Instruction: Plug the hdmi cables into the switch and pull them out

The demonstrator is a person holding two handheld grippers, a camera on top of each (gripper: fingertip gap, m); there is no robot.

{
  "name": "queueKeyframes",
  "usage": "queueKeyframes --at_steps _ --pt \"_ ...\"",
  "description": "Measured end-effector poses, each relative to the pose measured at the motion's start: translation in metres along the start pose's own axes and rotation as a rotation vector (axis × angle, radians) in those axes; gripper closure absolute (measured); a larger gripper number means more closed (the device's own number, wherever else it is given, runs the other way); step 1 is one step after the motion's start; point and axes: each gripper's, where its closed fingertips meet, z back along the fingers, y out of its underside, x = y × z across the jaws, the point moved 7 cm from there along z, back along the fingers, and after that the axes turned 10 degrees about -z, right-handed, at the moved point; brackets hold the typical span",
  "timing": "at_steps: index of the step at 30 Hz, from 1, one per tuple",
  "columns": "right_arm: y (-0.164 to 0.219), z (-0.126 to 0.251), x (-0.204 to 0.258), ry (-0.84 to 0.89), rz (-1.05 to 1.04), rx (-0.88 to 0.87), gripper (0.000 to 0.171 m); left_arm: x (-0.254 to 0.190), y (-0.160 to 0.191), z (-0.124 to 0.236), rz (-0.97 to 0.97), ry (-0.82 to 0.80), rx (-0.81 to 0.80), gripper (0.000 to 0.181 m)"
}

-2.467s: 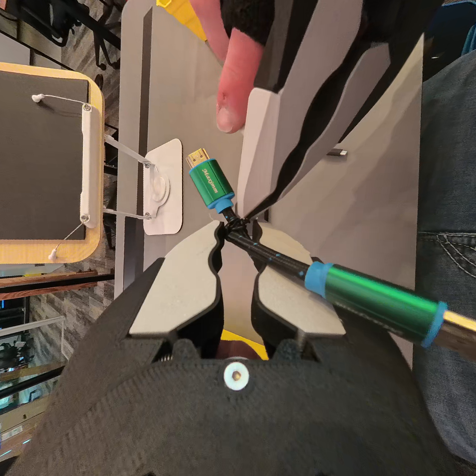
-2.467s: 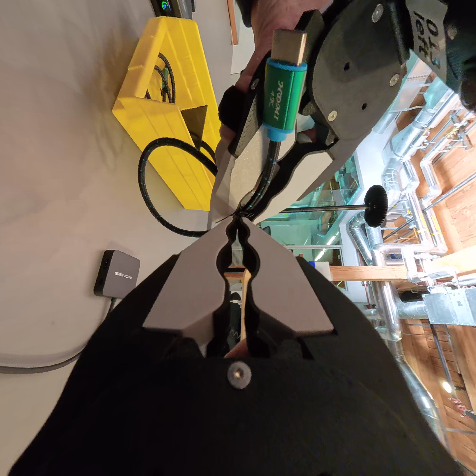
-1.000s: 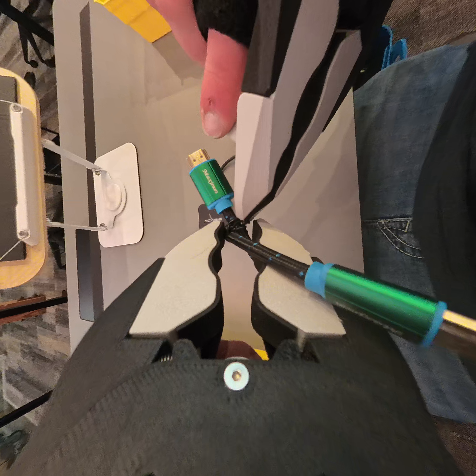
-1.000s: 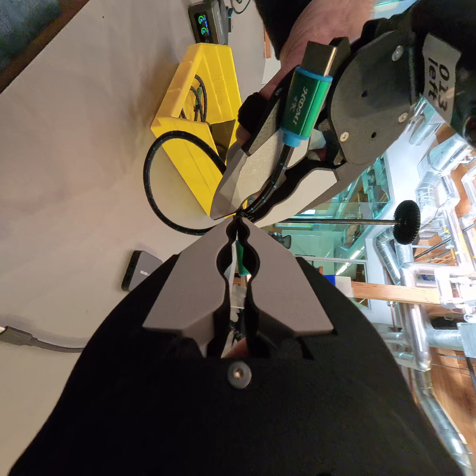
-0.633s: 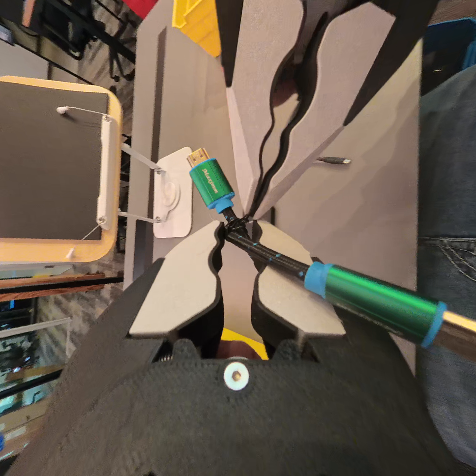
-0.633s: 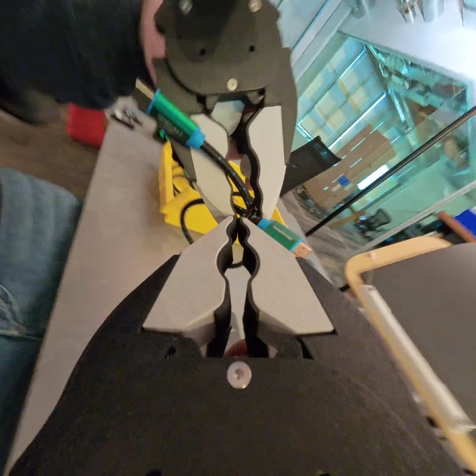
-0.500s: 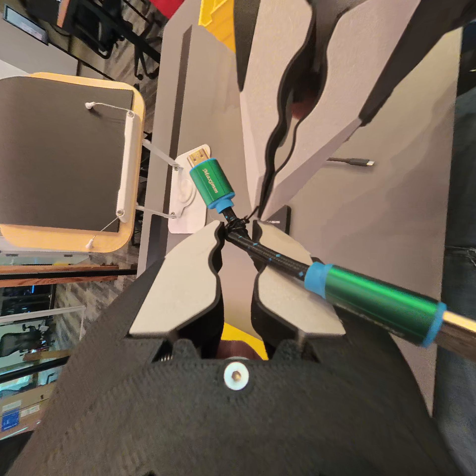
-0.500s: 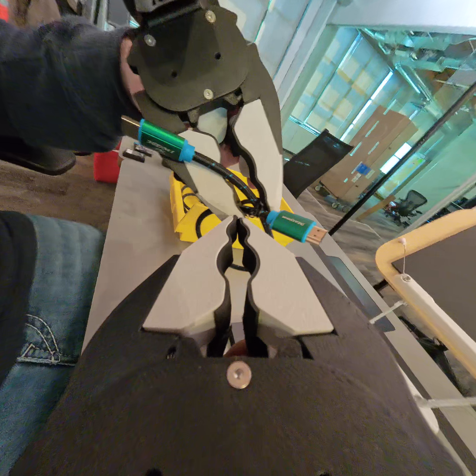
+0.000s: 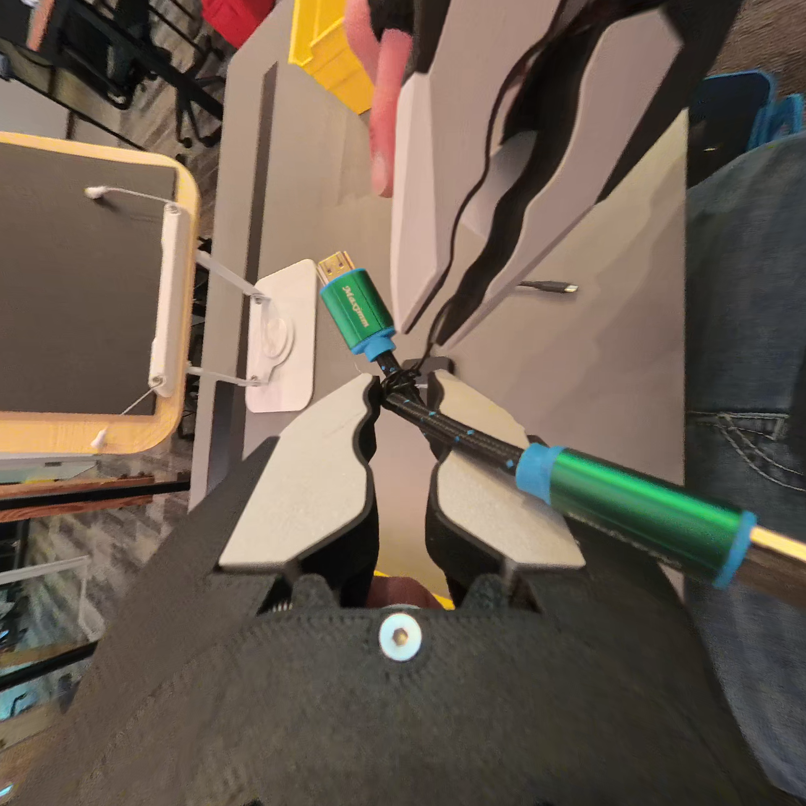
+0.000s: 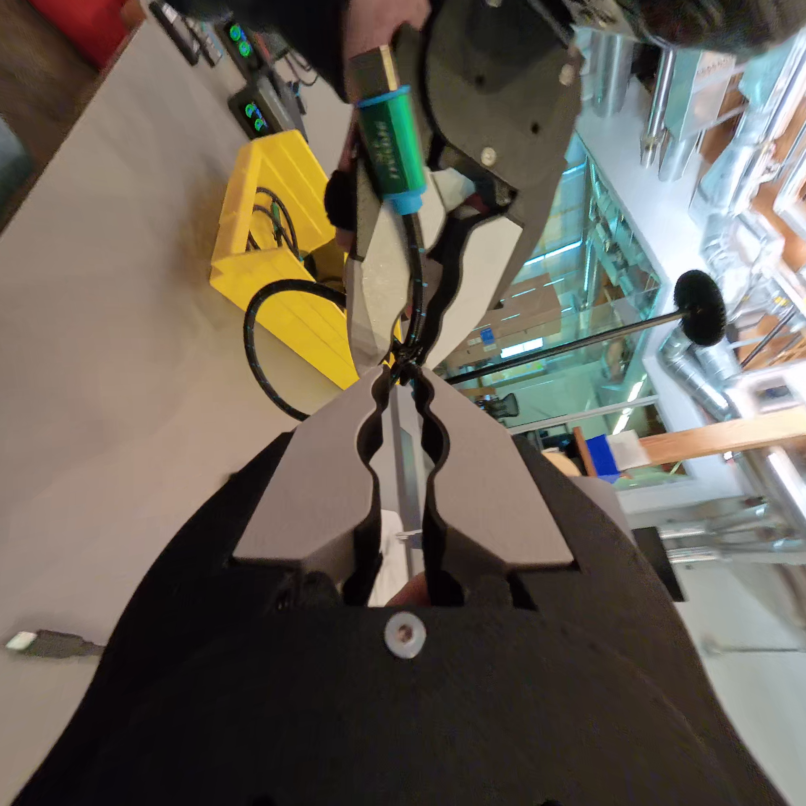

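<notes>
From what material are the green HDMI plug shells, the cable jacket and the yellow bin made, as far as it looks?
HDMI plug shells: probably anodised metal, given the glossy green sheen; the blue collars look like matte plastic or rubber.
Cable jacket: braided fabric, black with blue flecks, with a visible weave.
Yellow bin: moulded plastic, uniform opaque yellow with stepped ribs.

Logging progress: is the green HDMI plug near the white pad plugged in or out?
Out: the green plug hangs in the air, its gold tip bare.

An industrial-style lab or workshop: exposed silver ducts (image 10: 693,370) and glass partitions (image 10: 567,331) overhead, a grey counter (image 10: 109,349) carrying a yellow parts bin (image 10: 279,244).
</notes>
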Motion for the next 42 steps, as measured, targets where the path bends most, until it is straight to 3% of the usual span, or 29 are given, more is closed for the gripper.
queueKeyframes --at_steps 12,18,22,26,33,40,42 --pt "-0.011 0.000 0.023 -0.060 0.360 0.058 0.164 -0.017 -0.002 -0.002 0.037 0.217 -0.058 0.162" --pt "-0.015 -0.003 0.035 -0.126 0.417 0.092 0.171 -0.027 0.000 -0.005 -0.009 0.293 -0.027 0.162" --pt "-0.011 -0.006 0.033 -0.143 0.325 0.144 0.171 -0.029 0.000 -0.011 -0.050 0.250 0.030 0.162" --pt "-0.006 -0.007 0.021 -0.128 0.072 0.104 0.171 -0.023 -0.002 -0.009 -0.102 0.146 0.067 0.162" --pt "0.012 -0.006 -0.004 -0.104 -0.644 -0.083 0.171 -0.008 -0.008 -0.010 -0.197 -0.134 0.124 0.162" --pt "0.033 -0.006 -0.021 -0.109 -1.503 -0.420 0.171 0.011 -0.017 -0.016 -0.203 -0.510 0.110 0.162" --pt "0.039 -0.007 -0.021 -0.112 -1.667 -0.518 0.171 0.013 -0.018 -0.020 -0.199 -0.607 0.109 0.163"
